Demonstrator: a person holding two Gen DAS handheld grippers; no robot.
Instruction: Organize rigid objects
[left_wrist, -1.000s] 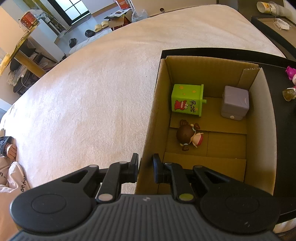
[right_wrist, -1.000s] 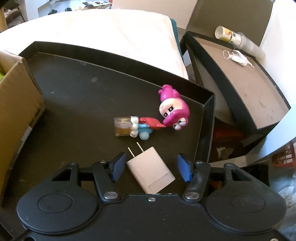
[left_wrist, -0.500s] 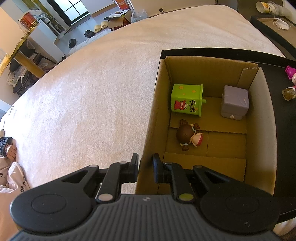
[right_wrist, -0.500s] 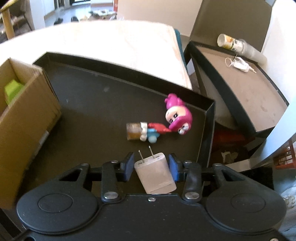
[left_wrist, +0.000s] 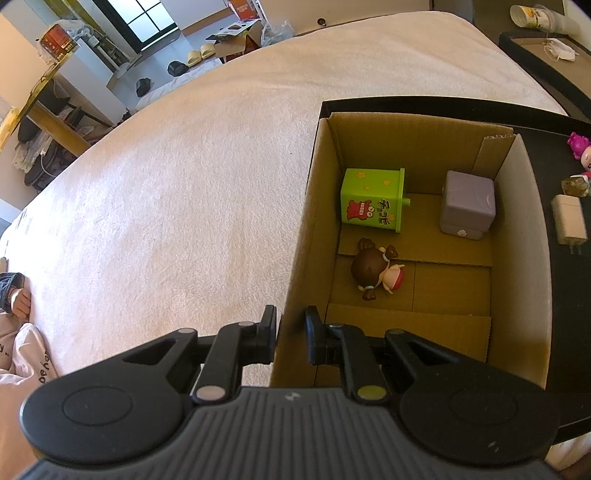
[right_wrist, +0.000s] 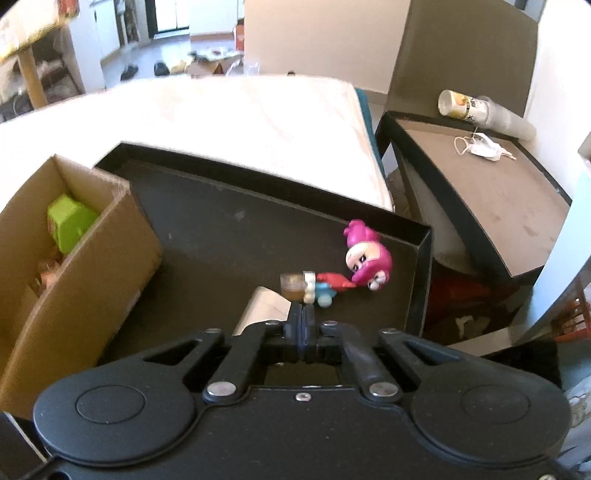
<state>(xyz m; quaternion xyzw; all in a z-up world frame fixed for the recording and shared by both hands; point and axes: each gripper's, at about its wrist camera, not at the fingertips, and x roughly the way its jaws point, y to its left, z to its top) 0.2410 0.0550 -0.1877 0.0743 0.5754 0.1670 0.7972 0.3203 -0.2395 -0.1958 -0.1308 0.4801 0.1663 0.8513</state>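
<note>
Left wrist view
- Left gripper: we find it clenched on the near left wall of the cardboard box, one finger outside the wall and one inside.
- Box position: it sits at the left end of a black tray, and the tray rests on a white bedcover.
- Box contents: we note a green printed box at the far left and a lilac cube at the far right. A brown-haired doll lies on its side just in front of the green box.
- Tray contents: a white charger lies flat just outside the box's right wall, prongs toward the camera. Beyond it are a small amber bottle and a pink figure.

Right wrist view
- Right gripper: we find the jaws shut tight, pad against pad, with nothing between them.
- Charger: it rests on the tray floor, to the left of the closed fingertips and partly hidden behind the left finger. We see no grip on it.
- Other loose items: the amber bottle lies just beyond the fingertips. The pink figure lies to its right, near the tray's right rim.
- Box: it stands on the left, with the green box showing over its wall.
- Surroundings: a side table stands to the right of the tray. It carries a paper cup on its side and a face mask.
</note>
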